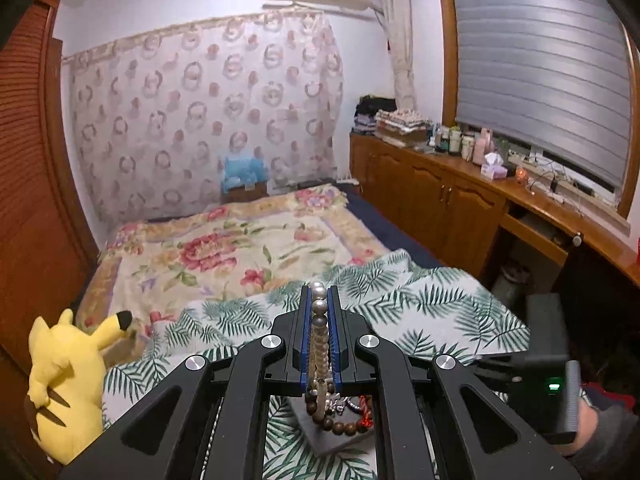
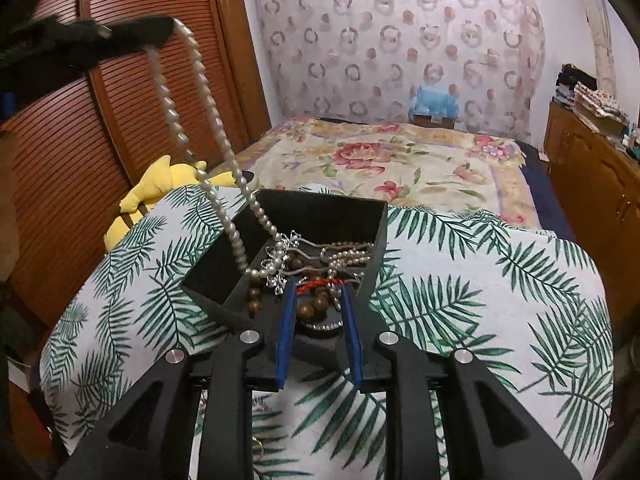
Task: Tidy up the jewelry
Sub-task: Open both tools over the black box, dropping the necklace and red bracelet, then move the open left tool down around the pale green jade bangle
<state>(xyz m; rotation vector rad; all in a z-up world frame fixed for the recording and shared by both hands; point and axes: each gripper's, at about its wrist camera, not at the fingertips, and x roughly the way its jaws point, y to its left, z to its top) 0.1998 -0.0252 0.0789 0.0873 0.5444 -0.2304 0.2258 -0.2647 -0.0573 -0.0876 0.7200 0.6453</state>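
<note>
Upper left of right-wrist frame, left gripper [image 2: 160,32] clamps the white pearl bead necklace [image 2: 208,80], half-lifted from the black divided jewelry box [image 2: 320,204]; right gripper [image 2: 318,312] open, empty at tangled wooden bead bracelets [image 2: 308,310], most unsorted.

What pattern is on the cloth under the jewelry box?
Green fern-like leaves on white cloth, under the black jewelry box; clearest in the right wrist view.

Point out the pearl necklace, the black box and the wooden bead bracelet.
pearl necklace [image 2: 208,92]: right wrist view, on the hanging strand.
black box [image 2: 320,208]: right wrist view, far inner wall.
wooden bead bracelet [image 1: 344,428]: left wrist view, brown beads.
</note>
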